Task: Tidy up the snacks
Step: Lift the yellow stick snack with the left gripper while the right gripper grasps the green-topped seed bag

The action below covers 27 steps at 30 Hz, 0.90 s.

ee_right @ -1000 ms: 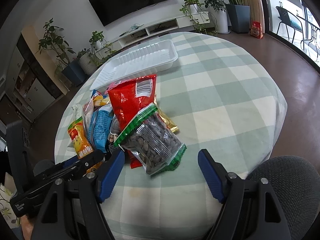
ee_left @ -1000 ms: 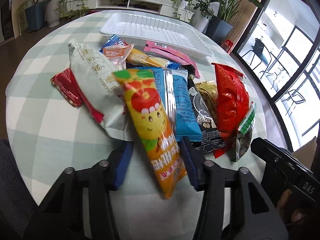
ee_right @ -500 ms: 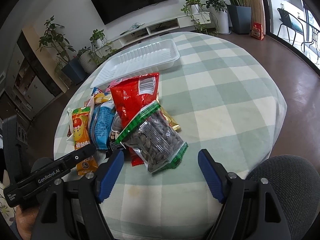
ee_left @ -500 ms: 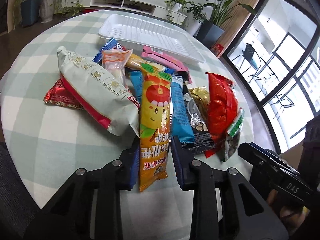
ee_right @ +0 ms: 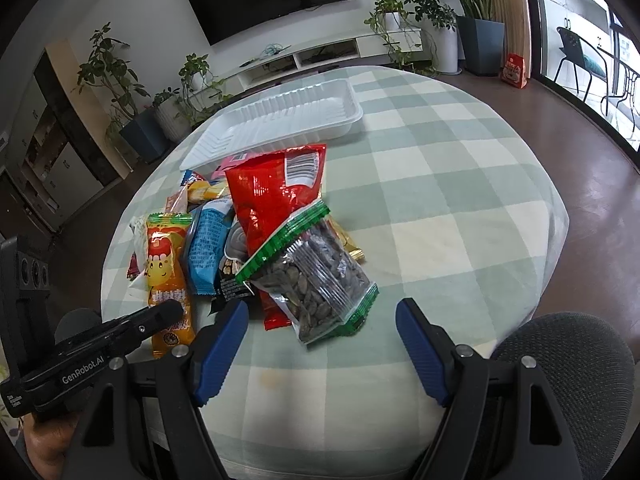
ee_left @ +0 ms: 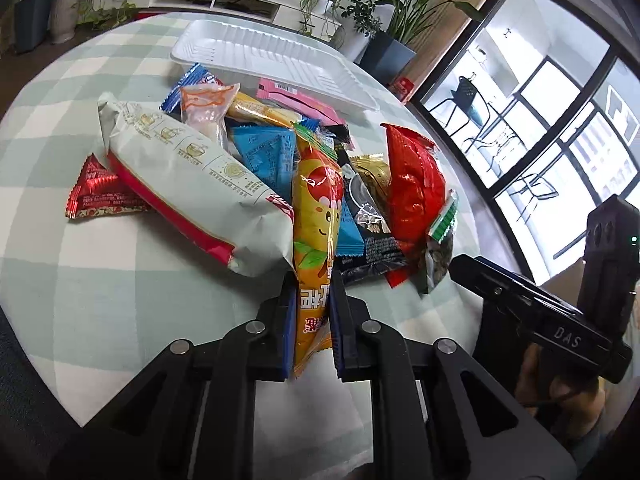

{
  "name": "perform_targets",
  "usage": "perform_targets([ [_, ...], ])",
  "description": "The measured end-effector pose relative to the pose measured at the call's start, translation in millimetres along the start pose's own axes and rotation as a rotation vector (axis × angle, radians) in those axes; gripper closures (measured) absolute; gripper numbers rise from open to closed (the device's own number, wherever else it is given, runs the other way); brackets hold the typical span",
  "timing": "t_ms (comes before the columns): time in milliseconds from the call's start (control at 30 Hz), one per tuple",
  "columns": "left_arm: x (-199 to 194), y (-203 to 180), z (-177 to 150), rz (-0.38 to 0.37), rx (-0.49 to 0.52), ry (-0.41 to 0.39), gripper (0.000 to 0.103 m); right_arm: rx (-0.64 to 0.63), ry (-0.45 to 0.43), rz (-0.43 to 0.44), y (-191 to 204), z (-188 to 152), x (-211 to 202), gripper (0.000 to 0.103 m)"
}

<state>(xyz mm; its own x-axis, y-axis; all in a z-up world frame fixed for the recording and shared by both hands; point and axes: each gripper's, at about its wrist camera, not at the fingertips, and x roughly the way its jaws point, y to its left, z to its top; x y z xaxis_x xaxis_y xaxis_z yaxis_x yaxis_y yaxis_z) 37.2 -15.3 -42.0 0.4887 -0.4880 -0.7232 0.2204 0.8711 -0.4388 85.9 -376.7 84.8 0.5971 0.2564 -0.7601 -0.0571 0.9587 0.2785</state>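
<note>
Since a second ago, the left gripper (ee_left: 312, 312) has closed its blue pads from a wide stance on either side of the orange snack packet (ee_left: 316, 216) until they now pinch the packet's near end between them; the packet, which lay slanted toward 11 o'clock, now runs almost straight toward 12 o'clock from the jaws. Its far end still lies on the heap of snacks on the green-checked tablecloth (ee_left: 100, 280).

At 10 o'clock from the held packet lies a long pale noodle bag (ee_left: 188, 184), with a small red triangular packet (ee_left: 100, 196) partly under its left side. A blue packet (ee_left: 264, 156) sits just left of the orange one and behind it. At 2 o'clock a red bag (ee_left: 416, 184) leans over a dark packet (ee_left: 368, 220) and a gold one (ee_left: 372, 168). A pink packet (ee_left: 304, 100) touches the near rim of the white tray (ee_left: 272, 44), which stands empty at 12 o'clock beyond the heap.

In the right wrist view, the right gripper (ee_right: 320, 344) has not shifted: its jaws stand wide apart with nothing between the pads, hovering just short of the clear sunflower-seed bag (ee_right: 316, 280) with green edges, which lies at 12 o'clock from it and overlaps the red bag's lower end.
</note>
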Motion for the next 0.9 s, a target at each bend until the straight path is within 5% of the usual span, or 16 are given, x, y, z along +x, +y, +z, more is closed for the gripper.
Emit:
perform_targets([
  [100, -3, 5, -2, -0.05, -0.016, 0.011, 0.09, -0.001, 0.004, -0.007, 2, -1, -1, 0.024],
  [367, -4, 3, -12, -0.018, 0.004, 0.081, 0.087, -0.003, 0.023, -0.027, 5, -2, 2, 0.024],
  [900, -12, -3, -24, -0.135, 0.05, 0.071, 0.091, -0.036, 0.009, -0.052, 6, 1, -3, 0.024],
])
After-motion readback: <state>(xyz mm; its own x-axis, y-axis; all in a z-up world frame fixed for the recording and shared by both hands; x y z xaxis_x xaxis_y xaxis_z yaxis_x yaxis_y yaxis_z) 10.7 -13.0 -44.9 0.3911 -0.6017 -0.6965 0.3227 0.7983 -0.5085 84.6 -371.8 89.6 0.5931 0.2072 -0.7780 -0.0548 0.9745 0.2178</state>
